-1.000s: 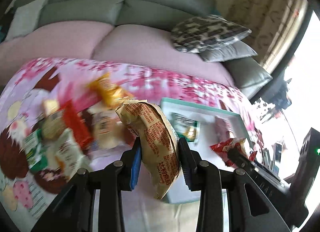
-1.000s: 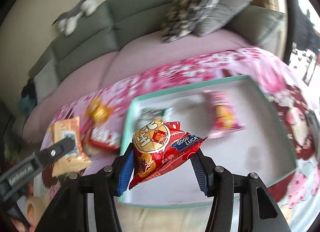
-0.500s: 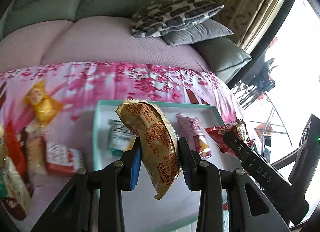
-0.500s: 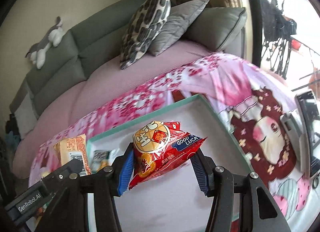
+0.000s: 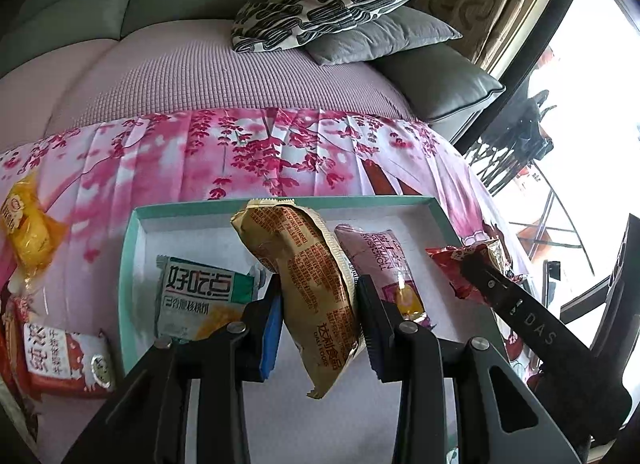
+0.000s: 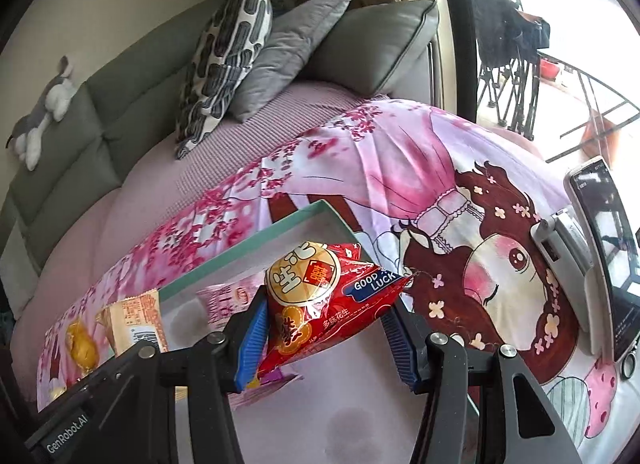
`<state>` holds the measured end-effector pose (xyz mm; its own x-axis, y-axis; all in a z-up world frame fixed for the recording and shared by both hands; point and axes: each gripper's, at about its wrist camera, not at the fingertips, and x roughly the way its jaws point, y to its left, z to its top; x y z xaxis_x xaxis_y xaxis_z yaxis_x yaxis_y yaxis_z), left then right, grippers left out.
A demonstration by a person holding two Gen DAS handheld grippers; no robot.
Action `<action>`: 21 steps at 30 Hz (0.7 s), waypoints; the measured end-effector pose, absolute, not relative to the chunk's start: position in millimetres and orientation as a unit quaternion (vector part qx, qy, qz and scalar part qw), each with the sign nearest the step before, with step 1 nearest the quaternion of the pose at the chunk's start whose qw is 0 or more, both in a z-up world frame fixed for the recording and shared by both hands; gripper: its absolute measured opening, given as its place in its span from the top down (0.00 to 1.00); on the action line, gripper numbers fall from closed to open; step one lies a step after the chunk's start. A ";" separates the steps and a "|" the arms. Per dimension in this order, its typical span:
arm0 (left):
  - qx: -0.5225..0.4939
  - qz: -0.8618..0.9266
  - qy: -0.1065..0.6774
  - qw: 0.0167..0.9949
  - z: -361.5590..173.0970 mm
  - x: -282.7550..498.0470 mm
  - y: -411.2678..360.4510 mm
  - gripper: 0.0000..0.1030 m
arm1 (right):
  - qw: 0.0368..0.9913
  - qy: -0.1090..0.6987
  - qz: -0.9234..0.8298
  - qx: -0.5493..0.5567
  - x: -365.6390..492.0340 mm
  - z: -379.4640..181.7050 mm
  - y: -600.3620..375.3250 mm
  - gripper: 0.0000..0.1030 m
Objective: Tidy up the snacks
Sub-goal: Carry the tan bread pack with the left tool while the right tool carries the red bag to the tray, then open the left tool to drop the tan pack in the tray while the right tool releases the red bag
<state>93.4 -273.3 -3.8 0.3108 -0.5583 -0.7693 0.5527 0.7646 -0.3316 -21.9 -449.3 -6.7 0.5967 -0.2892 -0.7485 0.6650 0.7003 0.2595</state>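
My left gripper (image 5: 318,316) is shut on a tan snack packet (image 5: 304,276), held upright over the teal-rimmed white tray (image 5: 128,260). In the tray lie a green and white packet (image 5: 200,296) and a pink roll packet (image 5: 384,264). My right gripper (image 6: 324,328) is shut on a red peanut packet (image 6: 320,304) above the tray's right part (image 6: 240,252). That red packet (image 5: 468,264) and the right gripper's finger show at the right of the left wrist view. The tan packet (image 6: 136,320) shows at the left of the right wrist view.
Loose snacks lie left of the tray on the pink floral cloth (image 5: 240,151): a yellow packet (image 5: 28,232) and a red and white one (image 5: 64,356). A phone on a stand (image 6: 592,248) is at the right. A sofa with cushions (image 5: 332,3) stands behind.
Both grippers have moved to the right with their packets, from the loose snacks toward the tray. The tray now fills the foreground in both views. Both grips look unchanged.
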 end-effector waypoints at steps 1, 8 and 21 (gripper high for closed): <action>-0.001 -0.344 0.475 0.810 -4.5 93.6 -274.7 0.64 | 0.852 0.352 -0.281 0.267 -21.6 -7.9 -450.1 0.44; 0.013 -0.345 0.475 0.809 -8.1 95.8 -280.3 0.63 | 0.852 0.368 -0.273 0.255 -13.8 -11.7 -447.5 0.43; 0.037 -0.316 0.471 0.822 16.5 92.8 -270.6 0.36 | 0.851 0.396 -0.260 0.226 -9.2 -5.8 -432.7 0.33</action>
<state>92.8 -270.6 16.5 0.3556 -0.4848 -0.7990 0.5554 0.7972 -0.2365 -9.2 -432.7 -5.8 0.5513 -0.2628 -0.7918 0.6210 0.7631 0.1791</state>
